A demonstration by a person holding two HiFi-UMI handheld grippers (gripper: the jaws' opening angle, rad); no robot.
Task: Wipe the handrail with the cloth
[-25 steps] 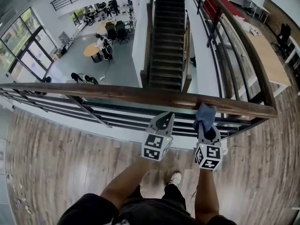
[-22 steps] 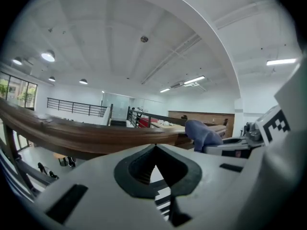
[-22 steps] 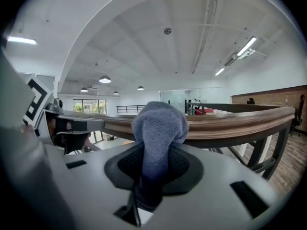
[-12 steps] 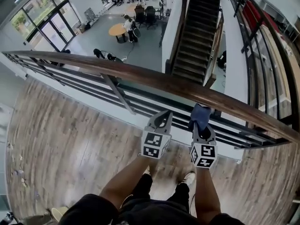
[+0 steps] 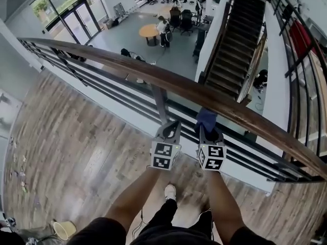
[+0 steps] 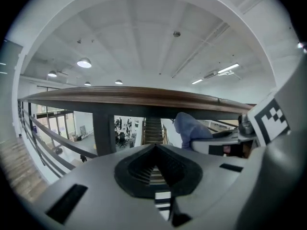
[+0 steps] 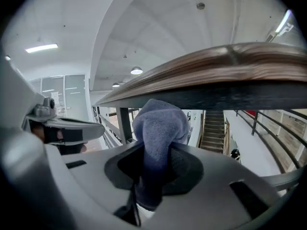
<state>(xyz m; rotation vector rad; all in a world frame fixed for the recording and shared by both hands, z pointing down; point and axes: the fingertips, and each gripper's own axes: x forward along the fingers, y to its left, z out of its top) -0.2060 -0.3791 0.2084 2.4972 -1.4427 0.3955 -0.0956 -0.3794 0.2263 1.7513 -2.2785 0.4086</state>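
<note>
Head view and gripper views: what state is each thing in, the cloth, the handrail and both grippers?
cloth: bunched, pinched upright in the right gripper.
handrail: cloth sits just beneath it; contact unclear.
left gripper: jaws together, holding nothing.
right gripper: shut on the cloth.

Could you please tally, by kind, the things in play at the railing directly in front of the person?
Grippers: 2, the left gripper shut with nothing in it, the right gripper shut on the cloth
Blue cloth: 1
Wooden handrail: 1
Total: 4
</note>
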